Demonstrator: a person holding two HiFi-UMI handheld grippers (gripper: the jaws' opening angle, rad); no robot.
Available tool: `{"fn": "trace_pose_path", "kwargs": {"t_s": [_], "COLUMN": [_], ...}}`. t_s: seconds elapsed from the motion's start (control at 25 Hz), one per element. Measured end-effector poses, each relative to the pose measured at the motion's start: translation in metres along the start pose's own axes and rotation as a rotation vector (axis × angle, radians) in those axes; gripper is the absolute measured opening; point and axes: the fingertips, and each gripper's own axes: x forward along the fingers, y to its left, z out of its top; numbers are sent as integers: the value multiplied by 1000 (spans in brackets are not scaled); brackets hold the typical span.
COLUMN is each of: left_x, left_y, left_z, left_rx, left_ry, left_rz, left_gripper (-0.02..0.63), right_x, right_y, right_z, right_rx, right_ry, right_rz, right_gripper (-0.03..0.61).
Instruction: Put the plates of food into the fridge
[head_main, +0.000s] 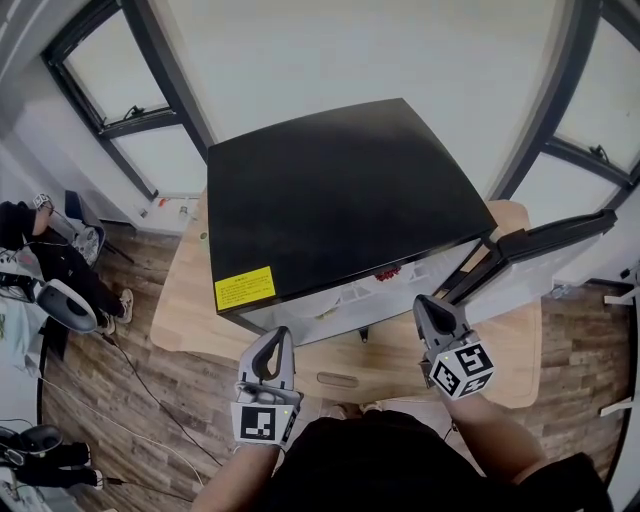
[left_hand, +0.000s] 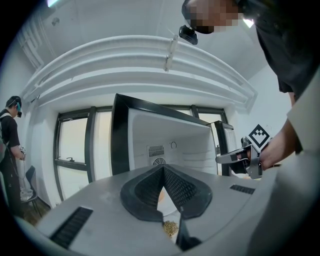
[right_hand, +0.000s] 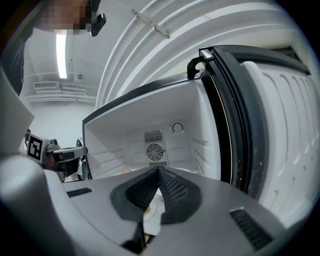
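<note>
A black mini fridge (head_main: 340, 190) stands on a wooden table (head_main: 185, 300), its door (head_main: 545, 250) swung open to the right. Red food (head_main: 388, 272) shows at the front of its white inside. Both grippers hover side by side just in front of the opening, pointing into it. My left gripper (head_main: 283, 337) is shut, and in its own view the tips (left_hand: 163, 167) meet. Through the slit under them I see a white plate with yellowish grains (left_hand: 170, 228). My right gripper (head_main: 426, 302) is shut too (right_hand: 158, 169), with a white plate (right_hand: 151, 210) showing under it. Neither gripper holds anything.
The open door (right_hand: 280, 125) stands close on the right of my right gripper. A person (head_main: 40, 250) sits at the left by the window, and cables (head_main: 150, 390) lie on the wood floor. The table's front edge runs just beneath the grippers.
</note>
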Motion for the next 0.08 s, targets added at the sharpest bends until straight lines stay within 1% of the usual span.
{"fn": "trace_pose_path", "kwargs": {"t_s": [0.08], "left_x": [1], "left_y": [-4], "left_z": [2], "left_rx": [-5], "left_ry": [-8], "left_rz": [-12], "left_gripper": [3], "right_x": [0], "right_y": [0], "right_z": [0], "right_rx": [-5], "right_ry": [-1], "right_rz": [2], "right_gripper": [23]}}
